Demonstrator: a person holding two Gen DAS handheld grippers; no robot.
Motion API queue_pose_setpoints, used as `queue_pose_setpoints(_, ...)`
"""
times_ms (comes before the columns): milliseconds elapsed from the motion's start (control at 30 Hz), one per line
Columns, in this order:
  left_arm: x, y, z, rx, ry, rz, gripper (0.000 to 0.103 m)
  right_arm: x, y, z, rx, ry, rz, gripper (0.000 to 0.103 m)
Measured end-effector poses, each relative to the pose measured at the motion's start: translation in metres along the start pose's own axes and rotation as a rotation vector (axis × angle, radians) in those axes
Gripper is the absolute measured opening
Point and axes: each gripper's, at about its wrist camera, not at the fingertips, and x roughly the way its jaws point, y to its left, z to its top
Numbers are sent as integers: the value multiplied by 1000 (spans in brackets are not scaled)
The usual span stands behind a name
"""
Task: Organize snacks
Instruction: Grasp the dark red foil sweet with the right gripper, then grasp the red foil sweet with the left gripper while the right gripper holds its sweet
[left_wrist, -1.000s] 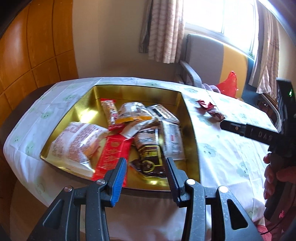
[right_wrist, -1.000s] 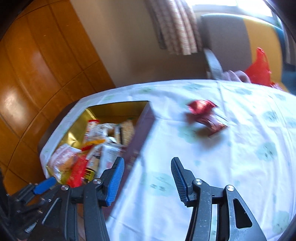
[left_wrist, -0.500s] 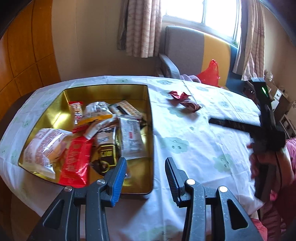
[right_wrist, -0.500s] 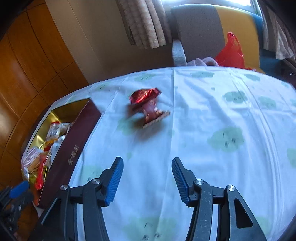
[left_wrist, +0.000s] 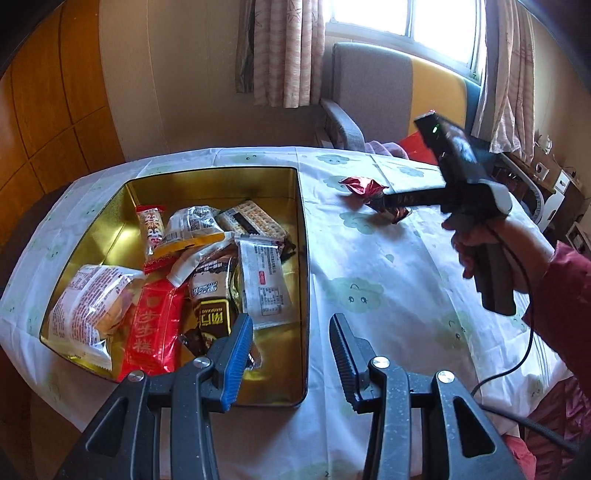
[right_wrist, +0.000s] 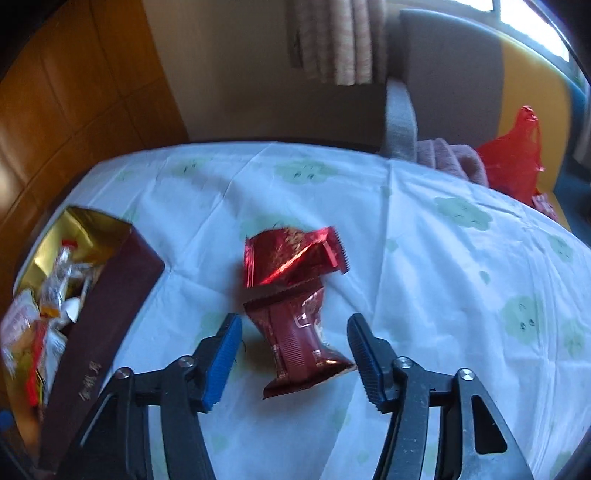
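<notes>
A gold-lined tin box with a dark red outer wall sits on the table and holds several snack packets. Two red foil snack packets lie on the cloth to its right: a crumpled one farther off and a dark red one nearer. My right gripper is open, its jaws on either side of the dark red packet, not closed on it. My left gripper is open and empty over the box's near right corner. The right gripper also shows in the left wrist view.
The table wears a white cloth with green cloud prints. A grey and yellow armchair stands behind it with a red plastic bag on the seat. Wood panelling is at the left.
My right gripper moved forward over the cloth until its open jaws straddle the dark red packet. My left gripper swung right, from facing the box to its right corner.
</notes>
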Motion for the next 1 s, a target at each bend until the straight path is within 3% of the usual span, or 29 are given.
queue_pose_setpoints(100,4,-7,6,19,1,-7,44,5,-2,-12,1,-2,2,27)
queue_pose_setpoints(133,6,-11,8,30,1,-12,44,2,-5,-16,17,-19,7,24)
queue_pose_setpoints(367,20,-46,36,106,-6,-50,44,-25,-38,-49,130,-83,-3,24)
queue_pose_setpoints(533,42,-75,66,134,12,-83,44,-47,-64,-74,192,-133,-74,24)
queue_pose_setpoints(600,57,-88,82,161,24,-86,44,-51,-73,-81,217,-153,-102,24)
queue_pose_setpoints(800,105,-126,130,258,24,-69,49,-55,-87,-91,285,-190,-66,24)
queue_pose_setpoints(1000,176,-138,171,286,100,-100,49,-50,-88,-92,292,-184,-48,26)
